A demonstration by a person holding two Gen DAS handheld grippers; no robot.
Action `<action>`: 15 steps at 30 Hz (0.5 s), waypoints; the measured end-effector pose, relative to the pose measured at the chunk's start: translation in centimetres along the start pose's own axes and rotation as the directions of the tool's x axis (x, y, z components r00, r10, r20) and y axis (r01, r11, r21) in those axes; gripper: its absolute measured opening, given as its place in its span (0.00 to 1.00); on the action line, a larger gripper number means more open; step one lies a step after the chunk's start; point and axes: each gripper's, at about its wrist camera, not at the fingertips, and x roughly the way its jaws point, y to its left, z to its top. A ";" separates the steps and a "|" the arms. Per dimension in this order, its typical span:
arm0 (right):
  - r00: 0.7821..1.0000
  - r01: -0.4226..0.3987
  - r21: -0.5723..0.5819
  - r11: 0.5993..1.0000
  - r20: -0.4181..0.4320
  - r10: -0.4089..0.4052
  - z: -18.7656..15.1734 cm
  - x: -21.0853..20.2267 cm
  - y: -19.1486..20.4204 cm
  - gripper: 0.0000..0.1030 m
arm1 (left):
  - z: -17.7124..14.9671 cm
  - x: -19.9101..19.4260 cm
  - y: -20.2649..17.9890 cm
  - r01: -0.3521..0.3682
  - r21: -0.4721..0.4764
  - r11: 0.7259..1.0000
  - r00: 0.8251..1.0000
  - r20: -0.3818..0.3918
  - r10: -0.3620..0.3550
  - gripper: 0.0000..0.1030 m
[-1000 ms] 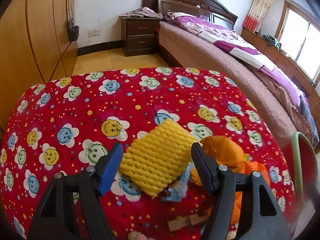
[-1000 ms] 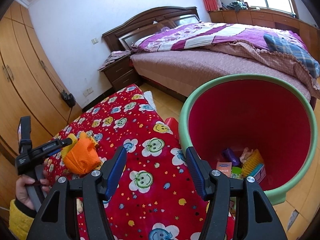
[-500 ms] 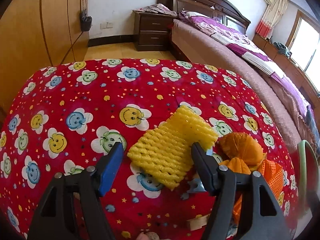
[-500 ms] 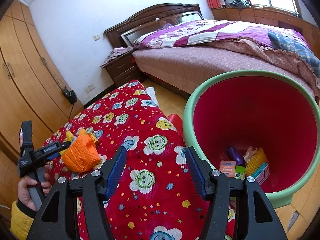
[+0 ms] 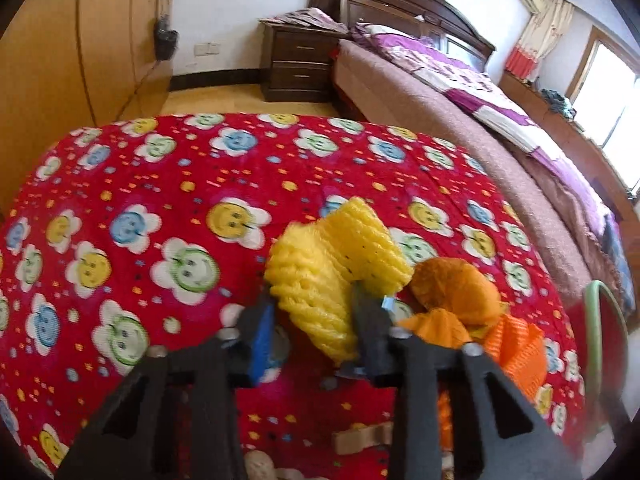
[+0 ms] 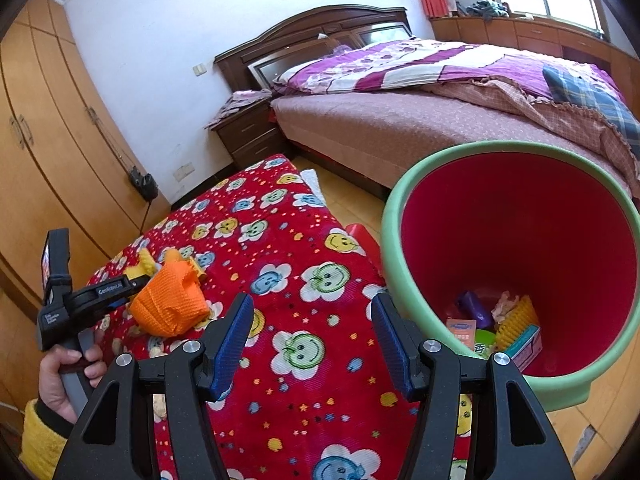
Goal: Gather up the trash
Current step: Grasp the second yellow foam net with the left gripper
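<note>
My left gripper (image 5: 316,312) is shut on a yellow foam net (image 5: 336,264), which buckles between its jaws on the red smiley-patterned cloth (image 5: 160,208). An orange mesh bag (image 5: 516,352) and an orange lump (image 5: 460,284) lie just right of it. In the right wrist view my right gripper (image 6: 312,332) is open and empty above the cloth (image 6: 312,280), left of the red bin with a green rim (image 6: 404,188). The left gripper (image 6: 120,286) shows there beside the orange bag (image 6: 168,308). The bin holds several pieces of trash (image 6: 516,328).
A bed (image 6: 420,120) and a dark nightstand (image 5: 300,64) stand behind the table. Wooden wardrobes (image 6: 48,152) line the left wall. Small scraps (image 5: 360,440) lie on the cloth near its front edge.
My left gripper has closed on the yellow foam net, squeezing it so that it folds up. My right gripper has stayed open by the bin, shifting only slightly.
</note>
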 end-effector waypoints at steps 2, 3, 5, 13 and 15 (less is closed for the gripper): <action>1.000 -0.003 -0.005 1.000 -0.002 0.003 0.0 -0.1 0.3 0.61 | -0.1 -0.3 -0.2 0.035 -0.004 0.999 0.999 -0.004 -0.035 0.12; 1.000 -0.005 -0.007 1.000 -0.003 0.005 0.0 -0.1 0.4 0.61 | -0.2 -0.5 -0.4 0.036 -0.001 0.999 0.999 -0.001 -0.036 0.12; 1.000 -0.006 -0.013 1.000 -0.004 0.006 -0.1 -0.2 0.7 0.61 | -0.4 -1.0 -0.4 0.047 0.003 0.999 0.999 0.004 -0.047 0.11; 1.000 -0.023 -0.042 0.999 -0.021 0.022 -0.3 -0.1 2.3 0.61 | -0.5 -4.4 1.8 0.059 -0.006 0.998 0.996 0.062 -0.058 0.11; 0.999 -0.026 -0.054 0.998 -0.031 0.024 -0.5 0.2 2.9 0.61 | -0.5 -5.3 2.7 0.059 -0.016 0.998 0.995 0.088 -0.057 0.11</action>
